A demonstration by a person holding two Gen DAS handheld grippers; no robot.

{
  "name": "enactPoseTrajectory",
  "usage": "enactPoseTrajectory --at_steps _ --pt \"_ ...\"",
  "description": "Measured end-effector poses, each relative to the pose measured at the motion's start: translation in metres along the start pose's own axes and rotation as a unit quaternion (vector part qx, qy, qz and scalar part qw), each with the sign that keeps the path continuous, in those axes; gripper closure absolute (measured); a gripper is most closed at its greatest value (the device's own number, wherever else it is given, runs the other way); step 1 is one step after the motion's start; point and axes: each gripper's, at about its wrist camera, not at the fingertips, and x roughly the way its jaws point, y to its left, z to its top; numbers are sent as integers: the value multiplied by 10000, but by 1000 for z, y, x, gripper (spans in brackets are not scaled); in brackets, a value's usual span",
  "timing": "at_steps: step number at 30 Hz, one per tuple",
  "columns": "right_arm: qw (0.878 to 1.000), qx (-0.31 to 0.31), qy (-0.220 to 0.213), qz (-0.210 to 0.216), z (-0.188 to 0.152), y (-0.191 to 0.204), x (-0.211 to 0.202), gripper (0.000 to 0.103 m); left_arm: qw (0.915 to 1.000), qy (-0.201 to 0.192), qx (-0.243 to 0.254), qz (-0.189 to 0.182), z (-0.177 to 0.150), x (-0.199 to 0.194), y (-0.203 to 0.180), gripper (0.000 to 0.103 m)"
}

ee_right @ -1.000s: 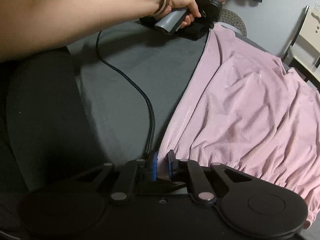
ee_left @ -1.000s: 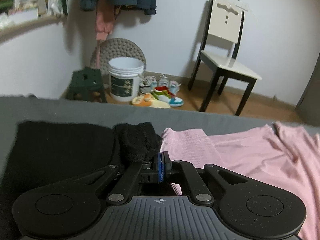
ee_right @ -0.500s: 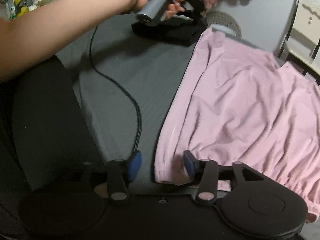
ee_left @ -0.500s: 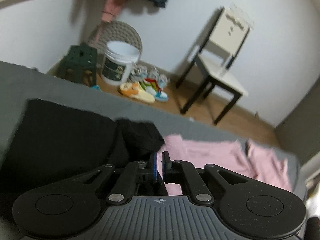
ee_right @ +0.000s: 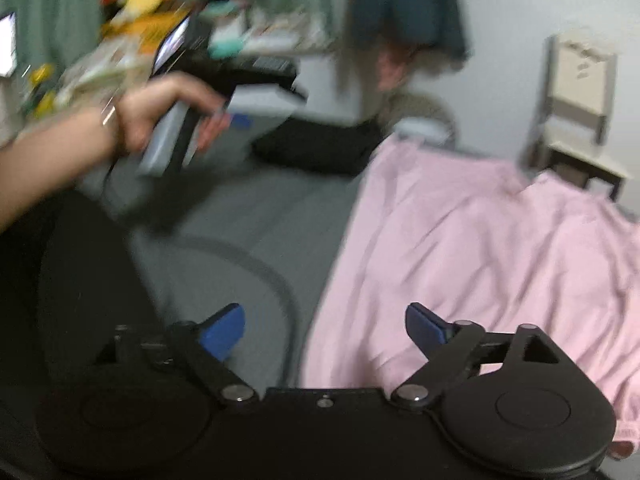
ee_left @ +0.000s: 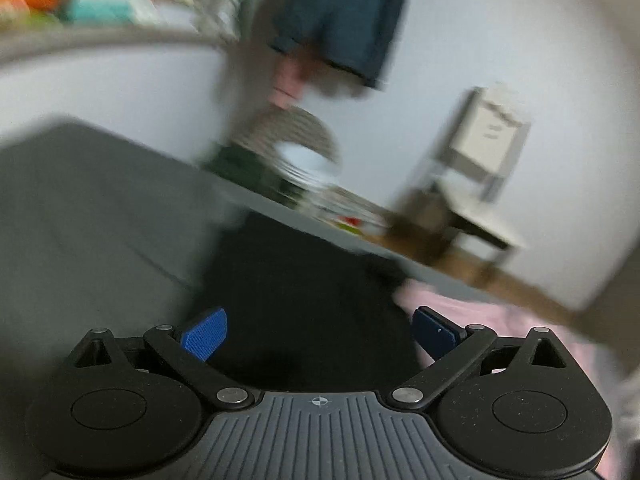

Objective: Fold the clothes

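Left hand-held gripper (ee_left: 319, 334): jaws spread wide, nothing between them; it hangs over the black garment (ee_left: 304, 300), which lies flat and looks already folded at the far left of the grey surface (ee_left: 92, 208).
Right hand-held gripper (ee_right: 325, 330): jaws spread wide and empty, poised over the near left edge of the pink garment (ee_right: 472, 248).
Pink garment: spread open on the grey surface, wrinkled, its far corner just beside the black garment; not yet folded.
Left hand (ee_right: 160, 114): seen from the right wrist view, raised above the surface and gripping its tool; heavy blur there, so finer detail is unclear.
Cable (ee_right: 256, 264): curves across the grey surface close to the pink hem.
Step in hand, as I judge it: both tools free and about to take hold of the pink garment for a first fold.
How to do it well: pinch only the top layer at the hem corner with the right tool and a matching corner with the left, keep the edge taut between them, lift just clear of the surface, and lay it over so edges line up.
Risk: catching the cable in the fold, or dragging the pink cloth into the black one.
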Motion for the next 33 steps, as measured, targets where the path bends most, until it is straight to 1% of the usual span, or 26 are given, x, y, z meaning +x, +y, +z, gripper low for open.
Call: enactPoseTrajectory --at_steps 1,2,4,5,6,8,10,12,14,16,19,23,25,27,33 --pt "9997 95 -91 -190 3 -8 2 0 9996 57 105 -257 -7 4 -17 3" --pt "9989 191 -183 -381 5 -15 5 0 9984 114 209 -514 -13 9 -33 3" --pt "9964 332 -177 -761 11 -35 17 0 9942 -8 819 -694 -37 18 -78 3" --pt "9946 396 -152 -950 14 -45 24 0 9905 -72 1127 -780 -48 22 -100 3" --pt "9923 461 -127 -1139 17 -56 31 0 9867 -84 1409 -806 -58 27 -118 3" --pt "9873 695 -35 -1431 20 -73 46 0 9780 43 1907 -845 -82 40 -149 3" --pt "9801 1000 -1 -1714 18 -89 57 0 9704 323 2203 -939 -100 55 -164 3" --pt "9741 1280 12 -1862 12 -99 63 0 9591 680 2541 -1049 -112 67 -171 3" --pt "9696 1531 70 -1906 3 -103 69 0 9496 810 2883 -924 -125 73 -176 3" --pt "9673 1686 179 -1889 -2 -107 72 0 9466 728 3021 -856 -132 72 -175 0" --pt "9642 1844 368 -1868 -6 -112 77 0 9437 733 3131 -776 -134 67 -182 0" --pt "9614 1823 663 -1952 -8 -110 85 0 9433 723 3157 -732 -133 70 -185 0" --pt "9612 1741 732 -2013 -9 -108 87 0 9414 583 3240 -736 -141 65 -182 0" --pt "9609 1653 767 -2084 -9 -105 89 0 9412 589 3246 -726 -138 68 -182 0" --pt "9601 1717 720 -2088 -11 -106 90 0 9418 600 3226 -736 -135 74 -181 0"
